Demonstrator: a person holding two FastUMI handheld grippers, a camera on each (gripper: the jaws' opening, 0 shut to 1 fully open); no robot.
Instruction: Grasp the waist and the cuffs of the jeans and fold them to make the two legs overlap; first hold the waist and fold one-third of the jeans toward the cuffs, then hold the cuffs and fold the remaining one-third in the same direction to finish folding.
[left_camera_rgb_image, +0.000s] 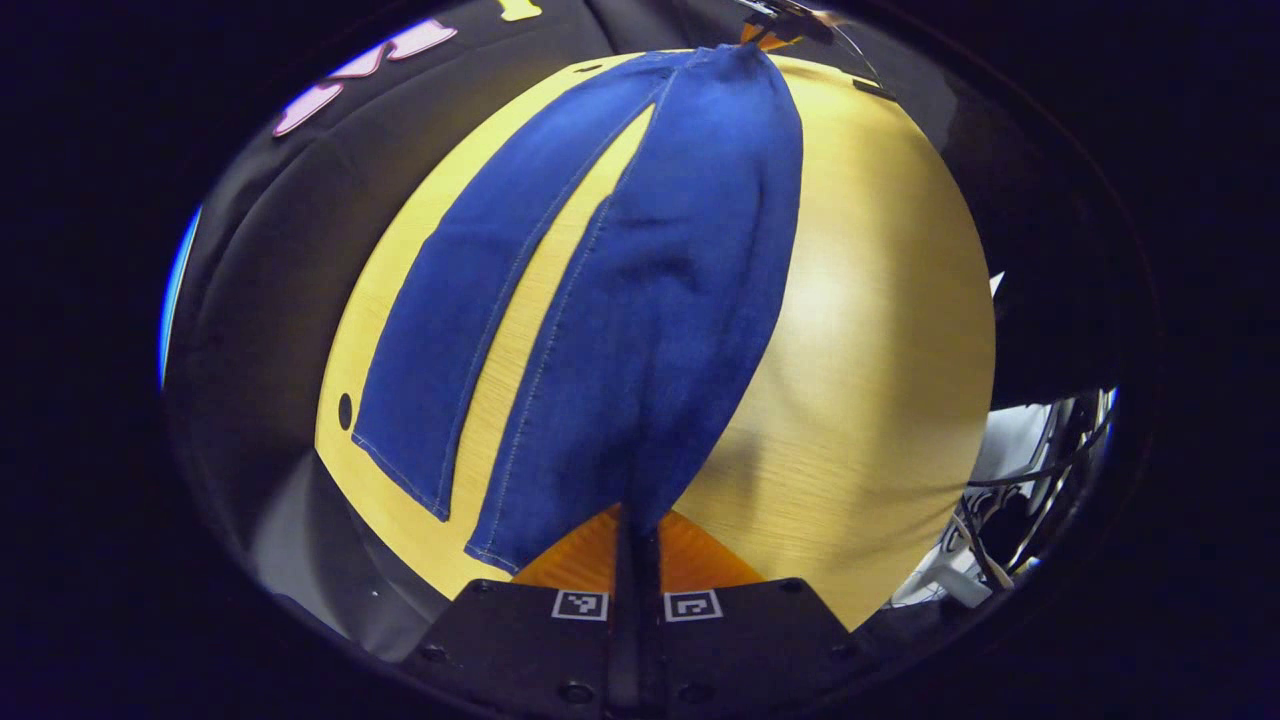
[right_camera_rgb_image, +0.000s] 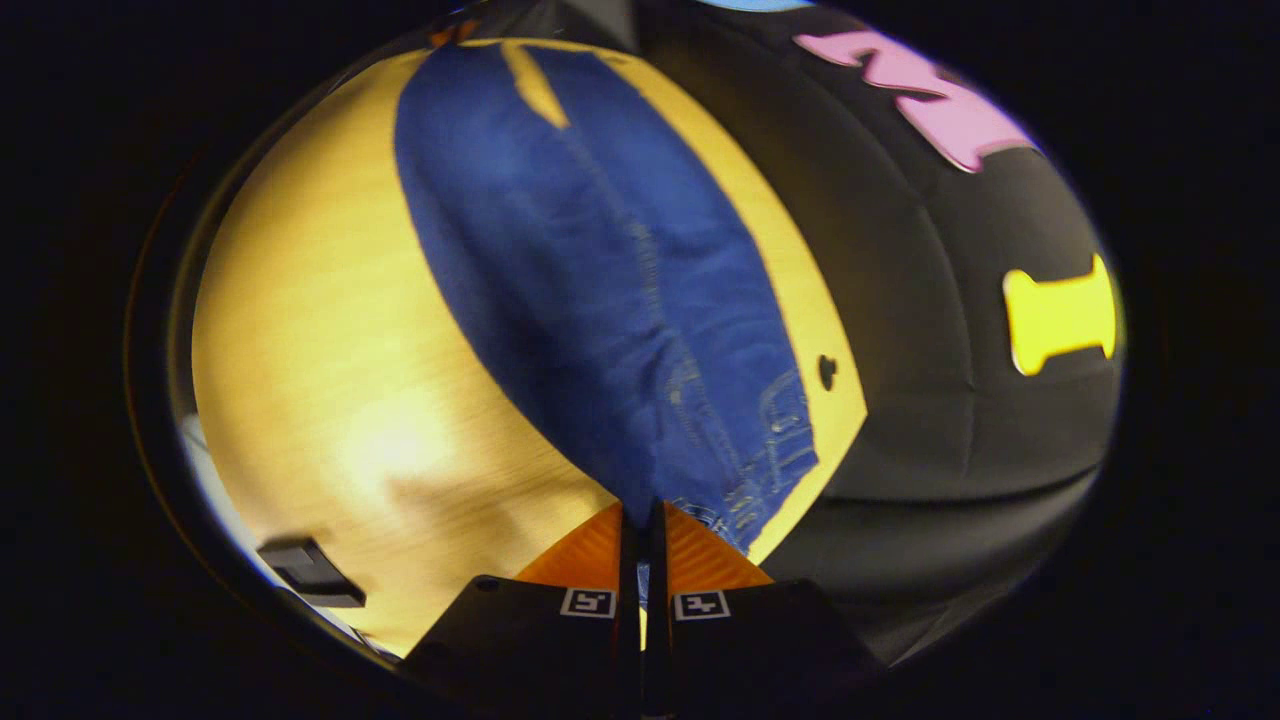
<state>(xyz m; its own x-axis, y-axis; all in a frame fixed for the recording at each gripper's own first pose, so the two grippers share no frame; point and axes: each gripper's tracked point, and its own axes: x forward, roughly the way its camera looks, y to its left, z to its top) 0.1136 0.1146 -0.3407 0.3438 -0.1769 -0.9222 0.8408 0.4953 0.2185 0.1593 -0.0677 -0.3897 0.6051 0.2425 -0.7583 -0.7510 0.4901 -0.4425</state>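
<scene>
jeans (left_camera_rgb_image: 640, 300) we see: blue denim, pale stitching | spread lengthwise on the wooden table (left_camera_rgb_image: 880, 330) | near leg's cuff raised off the surface, far leg flat, gap between them | waist end (right_camera_rgb_image: 760, 450) with belt loops partly lifted

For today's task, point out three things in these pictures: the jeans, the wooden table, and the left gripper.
jeans (left_camera_rgb_image: 650, 300): left gripper view, middle of the nearer leg.
wooden table (left_camera_rgb_image: 880, 350): left gripper view, bare top beside the jeans.
left gripper (left_camera_rgb_image: 637, 535): left gripper view, between its fingertips, at the cuff.
</scene>
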